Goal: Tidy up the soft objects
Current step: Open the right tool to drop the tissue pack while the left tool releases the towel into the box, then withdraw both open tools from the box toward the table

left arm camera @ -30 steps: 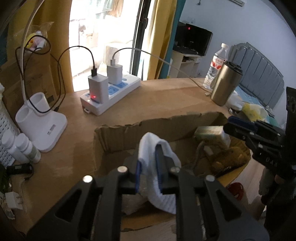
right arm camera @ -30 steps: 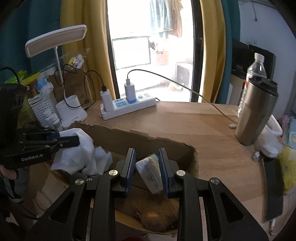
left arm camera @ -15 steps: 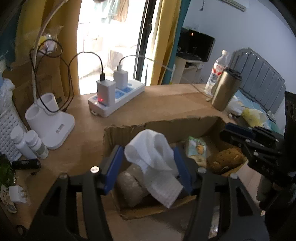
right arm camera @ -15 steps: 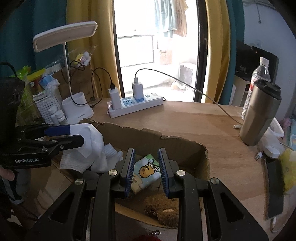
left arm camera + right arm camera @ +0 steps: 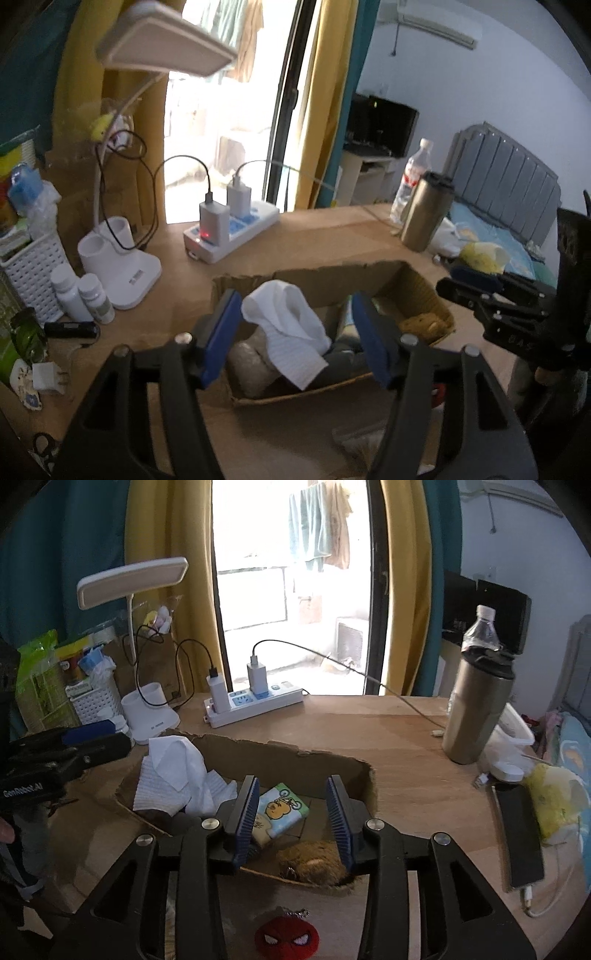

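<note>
Left wrist view: on a wooden desk before a bright balcony door, the left gripper stands above the cardboard box, jaws opening and holding nothing, the white cloth lying draped inside the box where it belongs. Right wrist view: the right gripper, jaws likewise opening and empty, frames the tissue pack resting on the box floor beside a brown plush; a red plush keychain lies outside the box, probably awaiting collection.

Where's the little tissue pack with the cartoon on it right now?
In the right wrist view the tissue pack lies inside the cardboard box, between the white cloth on its left and the brown plush nearer the camera.
</note>
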